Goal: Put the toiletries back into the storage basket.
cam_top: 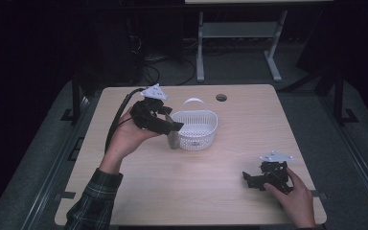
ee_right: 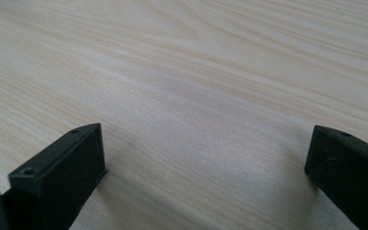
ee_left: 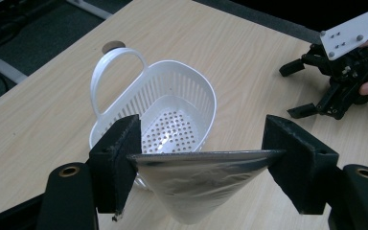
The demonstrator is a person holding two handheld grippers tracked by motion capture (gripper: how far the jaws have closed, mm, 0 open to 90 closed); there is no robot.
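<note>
Silver pouch [ee_left: 199,184] pinched flat between the jaws of the left gripper [ee_left: 201,158], held off the table [cam_top: 230,124] just beside the near rim of the white basket [ee_left: 172,110]. Basket stands upright, handle up. Right gripper [cam_top: 261,178] rests on the table well apart, jaws wide open, holding nothing.

A glossy, silvery foil pouch [ee_left: 199,184] — smooth but faintly crinkled — sits between matt black, foam-like pads [ee_left: 120,160] of the left tongs [ee_left: 201,163]. Beyond it is a white plastic basket [ee_left: 191,98], perforated and lightly shiny — on a pale wood-grain tabletop [ee_left: 43,110] with a satin finish.
</note>
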